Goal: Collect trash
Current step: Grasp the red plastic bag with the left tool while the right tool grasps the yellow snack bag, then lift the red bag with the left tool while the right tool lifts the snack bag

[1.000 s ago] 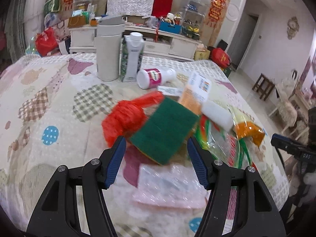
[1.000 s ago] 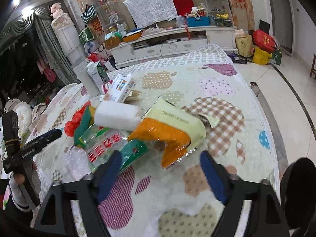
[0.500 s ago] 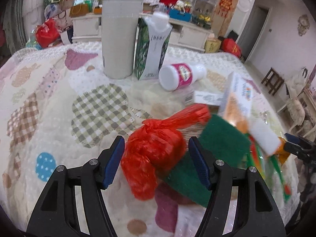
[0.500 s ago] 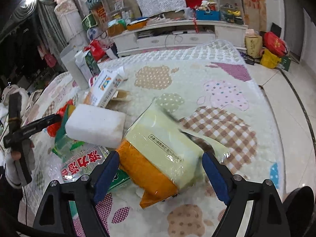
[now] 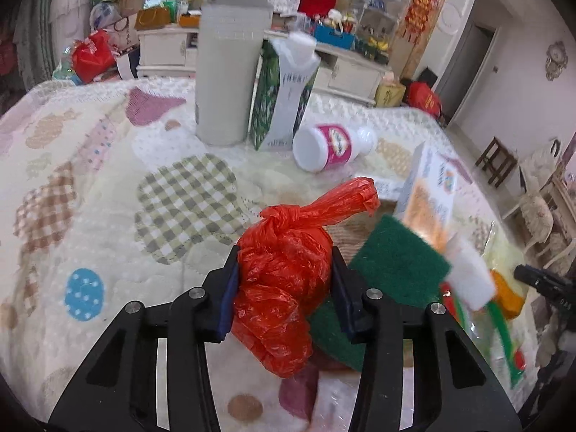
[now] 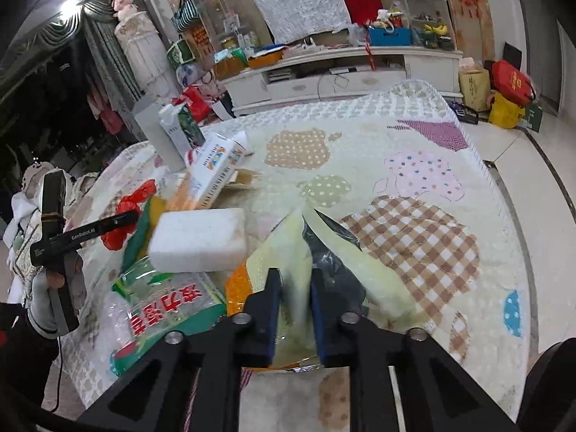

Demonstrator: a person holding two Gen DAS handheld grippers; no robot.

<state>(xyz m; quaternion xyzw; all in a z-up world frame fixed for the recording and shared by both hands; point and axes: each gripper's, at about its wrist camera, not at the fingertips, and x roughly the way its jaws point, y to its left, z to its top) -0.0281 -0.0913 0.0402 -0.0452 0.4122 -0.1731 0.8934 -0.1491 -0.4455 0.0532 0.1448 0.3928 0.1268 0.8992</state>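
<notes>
While claws (image 5: 284,284) close, quilt (image 5: 90,165) lies open.

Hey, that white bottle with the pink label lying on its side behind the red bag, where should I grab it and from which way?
Probably across the labelled body of the bottle, coming down from above. It lies on its side with its flat base toward the left camera and its narrower neck pointing away to the right, so fingers set across the round body, on its long sides, should hold. The carton stands close on its left, so keep clear of that side.
</notes>
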